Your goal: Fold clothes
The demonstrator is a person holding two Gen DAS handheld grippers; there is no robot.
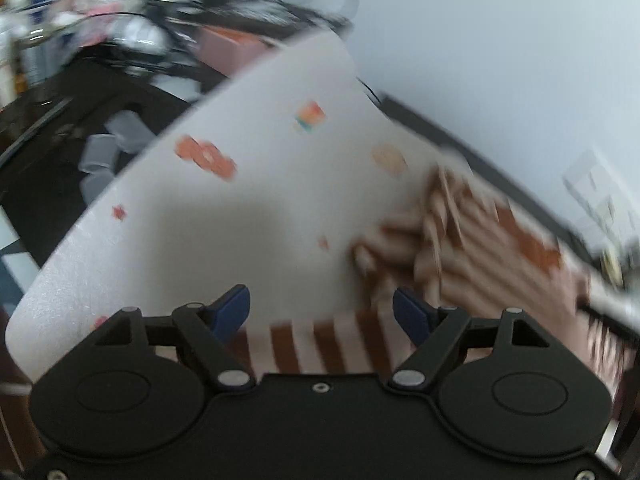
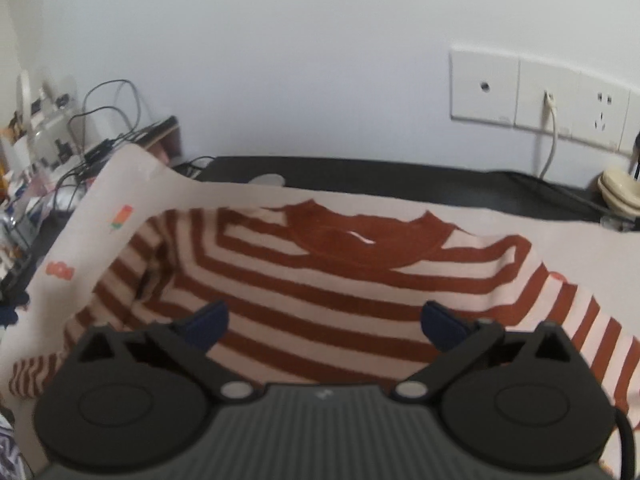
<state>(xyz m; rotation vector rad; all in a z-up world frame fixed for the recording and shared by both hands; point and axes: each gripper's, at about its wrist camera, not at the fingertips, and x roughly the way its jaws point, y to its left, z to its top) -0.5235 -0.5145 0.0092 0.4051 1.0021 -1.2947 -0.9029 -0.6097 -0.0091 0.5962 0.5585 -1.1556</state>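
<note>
Striped sweater [image 2: 320,280] spread flat, front up, rust collar [image 2: 352,232] toward the wall, on a pale printed mat [image 2: 80,240] covering the dark surface [image 2: 400,176]. Body of the sweater smoothed out, presumably to give straight edges for folding; left sleeve bunched and doubled over beside the collar's left shoulder, cuff trailing past the hem corner; right sleeve running off toward the near right of the collar.

Right gripper [image 2: 324,326] poised above the chest stripes below the collar, released, jaws spread wide, nothing between them. Left gripper [image 1: 322,314] likewise released and empty, over the hem to the left of the collar line, view blurred; rumpled sleeve folds visible just ahead on its right.

Mat edge left of the collar curling upward, lifted off the surface, not lying flat. Beyond that raised edge, well left of the collar: cables [image 2: 104,120], small containers and clutter, hence little free room on that side. Behind the collar, a narrow dark strip of bare surface before the wall, with a socket panel [image 2: 540,96] and plugged cord. Right of the collar, open mat margin, judged the freer side for sweeping a sleeve inward.
</note>
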